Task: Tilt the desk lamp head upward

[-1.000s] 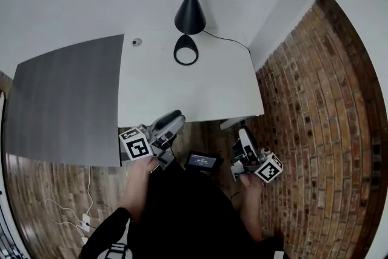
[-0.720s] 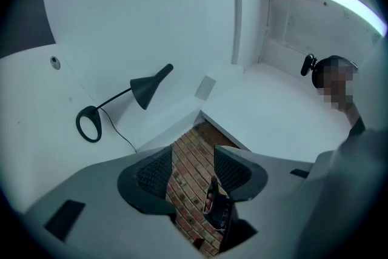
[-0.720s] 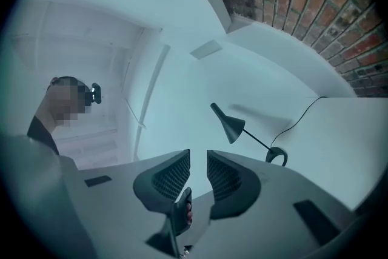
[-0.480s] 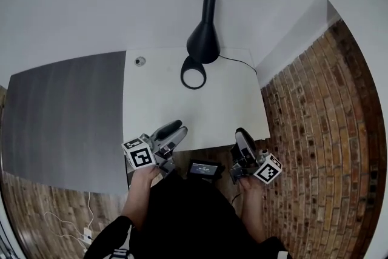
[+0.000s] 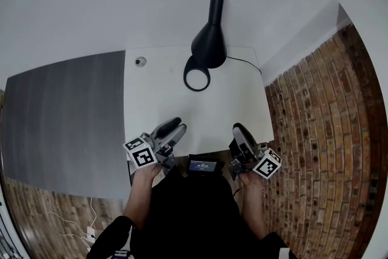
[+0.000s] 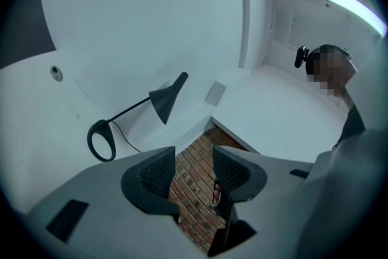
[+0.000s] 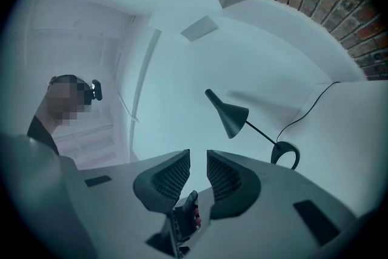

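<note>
One lamp [image 5: 208, 45], one cable [image 5: 242, 61], one desk [image 5: 182, 112], one grommet [image 5: 140, 61], one grey panel [image 5: 60, 112] left. Two grippers near: left gripper [image 5: 176, 126], right gripper [image 5: 238, 130]. One screen [image 5: 202, 165].

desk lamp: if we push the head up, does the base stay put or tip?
Probably top-heavy: the desk lamp head hangs off a thin arm over a small open ring base, so it may tip or slide unless steadied. Looks rigid, not floppy. The cord may tug slightly.

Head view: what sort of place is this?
Probably a plain office or study corner: a white desk stands against a white wall, a black desk lamp sits at its back edge, and brick-patterned flooring runs alongside.
</note>
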`<state>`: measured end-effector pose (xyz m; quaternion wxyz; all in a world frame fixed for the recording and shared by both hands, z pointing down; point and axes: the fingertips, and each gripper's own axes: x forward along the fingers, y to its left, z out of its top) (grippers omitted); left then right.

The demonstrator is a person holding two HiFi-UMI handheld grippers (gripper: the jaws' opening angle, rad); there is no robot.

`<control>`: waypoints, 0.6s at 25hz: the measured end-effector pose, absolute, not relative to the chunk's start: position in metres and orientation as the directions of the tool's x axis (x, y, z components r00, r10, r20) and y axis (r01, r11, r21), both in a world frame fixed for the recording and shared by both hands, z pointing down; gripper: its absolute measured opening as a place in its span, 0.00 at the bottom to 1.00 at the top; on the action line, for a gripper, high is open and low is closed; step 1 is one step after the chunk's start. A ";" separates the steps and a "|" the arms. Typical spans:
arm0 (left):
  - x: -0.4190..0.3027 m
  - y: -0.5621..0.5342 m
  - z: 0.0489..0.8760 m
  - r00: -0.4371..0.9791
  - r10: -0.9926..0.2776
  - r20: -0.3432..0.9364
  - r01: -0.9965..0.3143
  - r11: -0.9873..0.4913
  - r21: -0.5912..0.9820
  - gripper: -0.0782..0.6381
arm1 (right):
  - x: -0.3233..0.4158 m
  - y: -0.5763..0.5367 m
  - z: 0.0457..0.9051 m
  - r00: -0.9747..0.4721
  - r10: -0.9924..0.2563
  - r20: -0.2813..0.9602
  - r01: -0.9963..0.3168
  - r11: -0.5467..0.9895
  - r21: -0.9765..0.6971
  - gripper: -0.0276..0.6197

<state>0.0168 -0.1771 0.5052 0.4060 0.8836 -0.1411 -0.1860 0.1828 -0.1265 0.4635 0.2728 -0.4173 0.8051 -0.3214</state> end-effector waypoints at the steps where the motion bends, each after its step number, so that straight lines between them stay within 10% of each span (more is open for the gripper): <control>1: 0.017 -0.180 0.505 0.888 -0.407 -0.213 -0.105 -0.630 0.769 0.40 | 0.184 -0.132 0.464 -0.510 -0.843 -0.173 -0.490 0.450 -0.746 0.15; 15: 0.045 -0.257 0.518 0.807 -0.583 -0.100 -0.352 -0.609 0.711 0.40 | 0.220 -0.235 0.481 -0.652 -0.719 -0.241 -0.312 0.545 -0.778 0.15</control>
